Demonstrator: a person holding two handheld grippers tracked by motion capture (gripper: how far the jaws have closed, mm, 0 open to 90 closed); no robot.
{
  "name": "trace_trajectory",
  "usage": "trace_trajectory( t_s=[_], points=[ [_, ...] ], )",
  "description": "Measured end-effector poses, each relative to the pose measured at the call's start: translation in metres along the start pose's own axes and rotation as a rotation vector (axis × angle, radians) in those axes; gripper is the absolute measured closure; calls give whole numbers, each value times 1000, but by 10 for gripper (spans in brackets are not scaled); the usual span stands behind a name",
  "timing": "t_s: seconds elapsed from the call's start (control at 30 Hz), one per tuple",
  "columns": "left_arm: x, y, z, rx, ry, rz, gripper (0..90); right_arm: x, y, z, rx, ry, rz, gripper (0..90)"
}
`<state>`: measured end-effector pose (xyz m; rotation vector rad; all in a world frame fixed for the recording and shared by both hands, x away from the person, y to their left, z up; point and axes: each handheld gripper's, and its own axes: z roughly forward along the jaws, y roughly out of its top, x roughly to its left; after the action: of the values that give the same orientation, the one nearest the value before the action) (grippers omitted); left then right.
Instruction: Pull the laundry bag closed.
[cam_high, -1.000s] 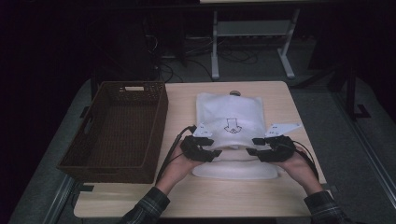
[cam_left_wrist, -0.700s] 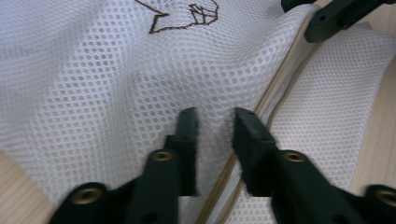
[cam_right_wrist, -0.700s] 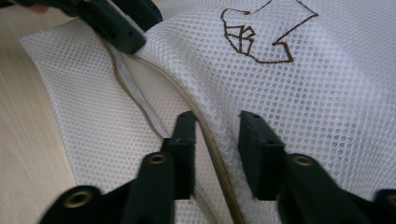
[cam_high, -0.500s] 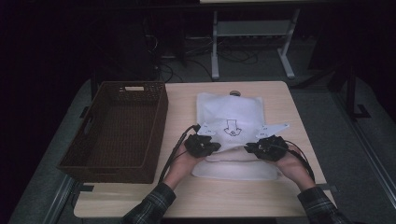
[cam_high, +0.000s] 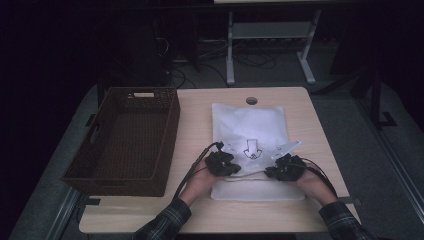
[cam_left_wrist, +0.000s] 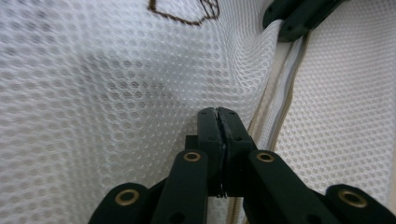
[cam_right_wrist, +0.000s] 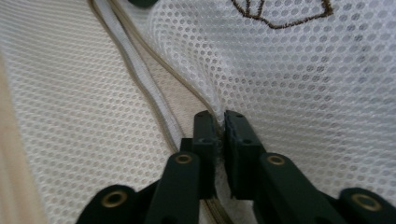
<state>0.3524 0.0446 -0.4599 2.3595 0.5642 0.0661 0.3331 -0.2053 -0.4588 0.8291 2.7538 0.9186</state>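
**White mesh bag: fold half made, basket not yet reached**

White mesh, honeycomb weave, is what I have in both sets of fingers. The mesh laundry bag (cam_high: 250, 145) lies flat on the counter (cam_high: 320, 150), to the right of the wicker basket (cam_high: 125, 140), which looks empty.

Left gripper (cam_left_wrist: 218, 116): fingers pressed together on a pinch of mesh beside the zip edge (cam_left_wrist: 273, 116); the zip runs just right of the fingertips in the left gripper view. Right gripper (cam_right_wrist: 219, 119): fingers closed on a ridge of the same layer, zip tape just left of them in the right gripper view. Brown embroidered arrow (cam_high: 251, 147) sits beyond both sets of fingers, between them in the high view.

Progress, as I judge it: grip is secured on both sides of the near portion of the bag, and that layer is raised off the layer below, a corner (cam_high: 289, 146) standing up past my right fingers. Fold itself looks only partly carried over. Left to do, by my reading: lay the flap down, tidy it, then move the bag across to the basket.
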Motion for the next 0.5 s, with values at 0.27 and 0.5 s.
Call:
trace_trajectory(
  t_s=[0.27, 0.5],
  points=[
    [3, -2, 2, 0, -17, -24, 874, -1, 9, -19, -156, 71, 51, 732],
    [3, -4, 1, -3, -31, -36, 870, 5, 20, 11, -77, 73, 20, 852]
  ],
)
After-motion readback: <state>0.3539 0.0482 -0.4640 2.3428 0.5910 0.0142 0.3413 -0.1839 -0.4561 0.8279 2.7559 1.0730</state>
